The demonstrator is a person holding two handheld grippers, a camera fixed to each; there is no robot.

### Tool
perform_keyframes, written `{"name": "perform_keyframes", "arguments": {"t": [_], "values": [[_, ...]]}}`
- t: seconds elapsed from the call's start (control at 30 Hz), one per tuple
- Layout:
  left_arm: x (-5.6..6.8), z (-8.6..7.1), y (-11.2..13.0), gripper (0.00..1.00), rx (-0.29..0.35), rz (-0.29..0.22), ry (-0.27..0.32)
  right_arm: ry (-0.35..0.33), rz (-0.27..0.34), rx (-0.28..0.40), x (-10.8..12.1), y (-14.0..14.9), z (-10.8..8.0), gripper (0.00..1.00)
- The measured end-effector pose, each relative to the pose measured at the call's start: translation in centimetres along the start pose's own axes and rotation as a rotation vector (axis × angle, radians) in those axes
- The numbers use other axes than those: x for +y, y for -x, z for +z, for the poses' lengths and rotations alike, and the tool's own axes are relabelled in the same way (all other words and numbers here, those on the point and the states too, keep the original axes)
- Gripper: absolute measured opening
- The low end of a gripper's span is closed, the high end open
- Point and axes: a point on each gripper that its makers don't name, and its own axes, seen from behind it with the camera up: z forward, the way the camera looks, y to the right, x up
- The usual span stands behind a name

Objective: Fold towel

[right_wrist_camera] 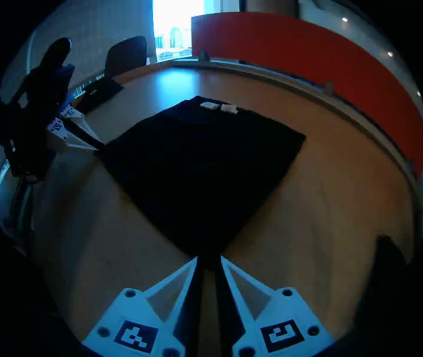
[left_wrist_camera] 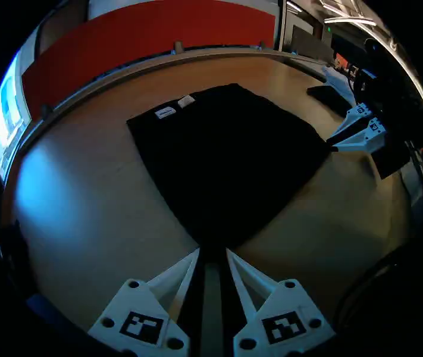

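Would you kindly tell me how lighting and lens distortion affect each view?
Left gripper view: the towel is underexposed to a featureless black, bluish glare lies on the table at left, and the fisheye bows the table edge. Right gripper view: the window is blown out white, and the towel is equally black.

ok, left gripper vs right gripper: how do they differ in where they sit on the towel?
Left gripper is at a towel corner one edge along from the white labels; right gripper is at the corner diagonal to the labels. Left gripper's fingers look white in its view; right gripper's look blue-tinted. Shared: adjacent corners, low over the table, towel tip running into each narrow finger gap; whether they pinch is unclear.
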Motion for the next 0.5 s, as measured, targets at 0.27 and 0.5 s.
{"name": "perform_keyframes", "arguments": {"t": [0.27,0.5], "values": [[0.1,-0.3,-0.1,0.13,-0.006,-0.019,0.001,-0.001,-0.002,0.012,0.1,-0.6,-0.4,0.13],[0.4,-0.5,-0.3,0.12,-0.009,-0.039,0.012,-0.002,-0.006,0.038,0.2,-1.9,-1.2,0.13]]}}
